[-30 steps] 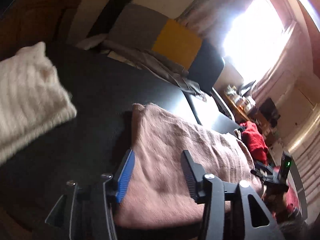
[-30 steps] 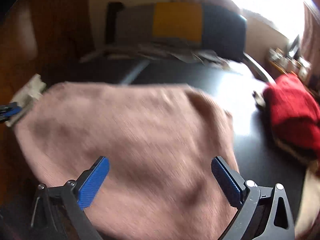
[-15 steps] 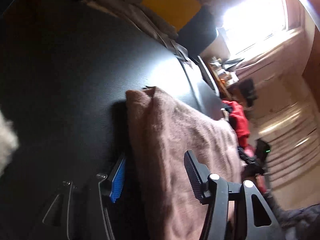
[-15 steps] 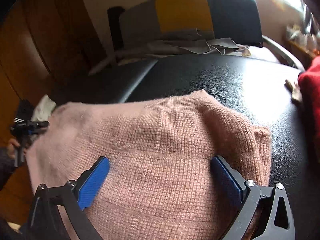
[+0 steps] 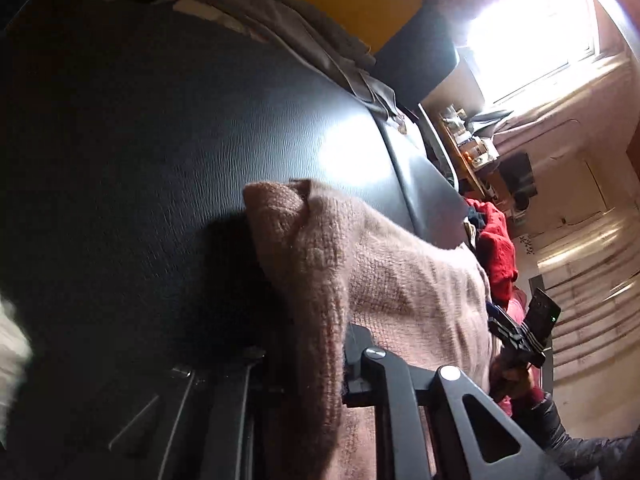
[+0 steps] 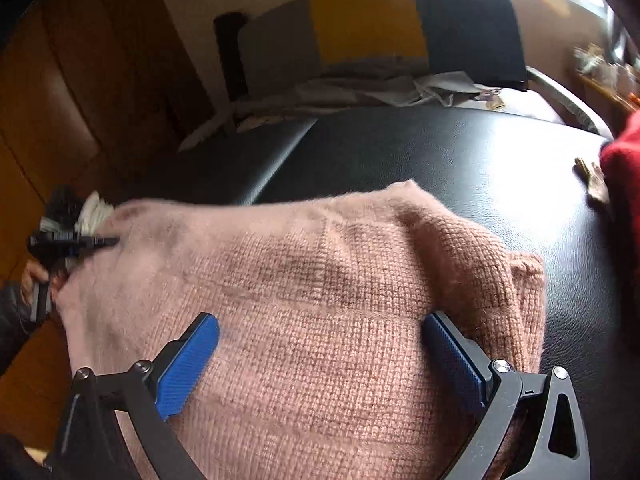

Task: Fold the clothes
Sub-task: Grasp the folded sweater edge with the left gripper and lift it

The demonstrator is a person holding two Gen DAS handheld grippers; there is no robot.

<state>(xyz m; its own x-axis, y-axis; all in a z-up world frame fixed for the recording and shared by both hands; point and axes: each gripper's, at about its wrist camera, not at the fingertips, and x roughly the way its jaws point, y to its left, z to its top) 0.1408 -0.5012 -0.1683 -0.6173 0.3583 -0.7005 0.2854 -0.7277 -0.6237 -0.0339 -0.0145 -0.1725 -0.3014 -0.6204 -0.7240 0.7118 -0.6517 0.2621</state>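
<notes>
Pink knitted sweater [image 6: 332, 312] lies folded on the black leather-look table [image 6: 460, 160], with both grippers at its near edge.

The left gripper [image 5: 308, 364] has its fingers clamped on a raised fold at the sweater's left edge, the knit pinched between them and hanging over the tool. The right gripper [image 6: 320, 356] has its blue-padded fingers [image 6: 188, 364] spread wide, resting on top of the knit with nothing pinched. A red garment [image 5: 496, 248] lies on the table beyond the sweater's right side, apart from it, and a grey, yellow and dark cushion [image 6: 368, 28] stands at the table's far edge.
</notes>
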